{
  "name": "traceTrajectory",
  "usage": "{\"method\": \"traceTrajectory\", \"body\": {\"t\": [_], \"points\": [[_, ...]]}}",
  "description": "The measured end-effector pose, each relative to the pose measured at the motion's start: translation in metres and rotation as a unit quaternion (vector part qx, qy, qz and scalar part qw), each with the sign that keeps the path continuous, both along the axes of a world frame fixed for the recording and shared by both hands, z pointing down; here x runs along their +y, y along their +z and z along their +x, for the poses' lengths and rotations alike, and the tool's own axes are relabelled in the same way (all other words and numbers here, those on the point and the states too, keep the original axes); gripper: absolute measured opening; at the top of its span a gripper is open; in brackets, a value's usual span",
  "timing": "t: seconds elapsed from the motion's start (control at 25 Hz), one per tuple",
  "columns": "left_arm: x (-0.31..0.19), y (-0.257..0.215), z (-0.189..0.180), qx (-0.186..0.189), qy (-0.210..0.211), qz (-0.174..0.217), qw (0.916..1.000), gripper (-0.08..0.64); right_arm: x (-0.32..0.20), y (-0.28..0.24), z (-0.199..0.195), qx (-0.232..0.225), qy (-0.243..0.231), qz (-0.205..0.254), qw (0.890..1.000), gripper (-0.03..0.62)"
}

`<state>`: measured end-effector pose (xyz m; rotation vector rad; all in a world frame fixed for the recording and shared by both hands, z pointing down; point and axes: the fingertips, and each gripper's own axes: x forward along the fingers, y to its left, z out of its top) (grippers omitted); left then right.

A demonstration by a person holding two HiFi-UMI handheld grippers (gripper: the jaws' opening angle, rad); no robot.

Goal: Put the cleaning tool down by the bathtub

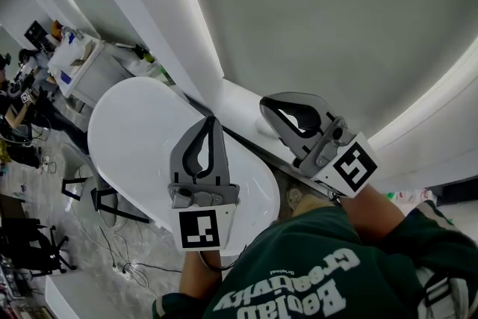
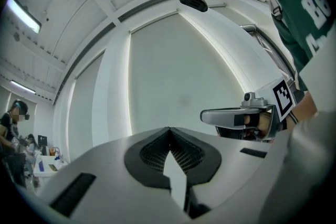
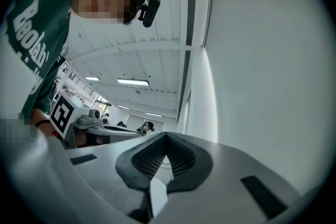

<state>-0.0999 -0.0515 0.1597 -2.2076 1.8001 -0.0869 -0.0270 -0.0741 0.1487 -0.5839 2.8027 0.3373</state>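
Two grippers are showing in the head view, and neither one is carrying anything. The left gripper point(image 1: 211, 118), in the lower middle of the frame, is pressing its jaws together at the tips, with only air in the loop behind them. The right gripper point(image 1: 263, 105), a little right of the centre, is clenched in the same way and is also empty. Both gripper views are agreeing with this: past the closed tips only a pale wall panel point(image 2: 178, 81) is appearing.

No view is showing the cleaning tool, so I am not able to say where it is lying or how it is looking. Its handling I am only guessing from the task: a tool for a bath is probably light, maybe wet and slippery. A stiff handle, if it is having one, would be the safest place to take hold.

Left of centre in the head view, the bathtub point(image 1: 134, 131) is filling the space below and to the left of the left gripper. It is white, oval and glossy. A cluttered table point(image 1: 82, 67) is standing at the upper left, and cables point(image 1: 123, 261) are lying on the floor at the lower left.
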Motion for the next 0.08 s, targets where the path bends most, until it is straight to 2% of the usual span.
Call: {"method": "traceTrajectory", "body": {"t": [0.08], "points": [[0.0005, -0.0021, 0.0001, 0.0, -0.001, 0.002, 1.0, 0.003, 0.0002, -0.0006, -0.001, 0.0, -0.002, 0.0, 1.0, 0.015]]}}
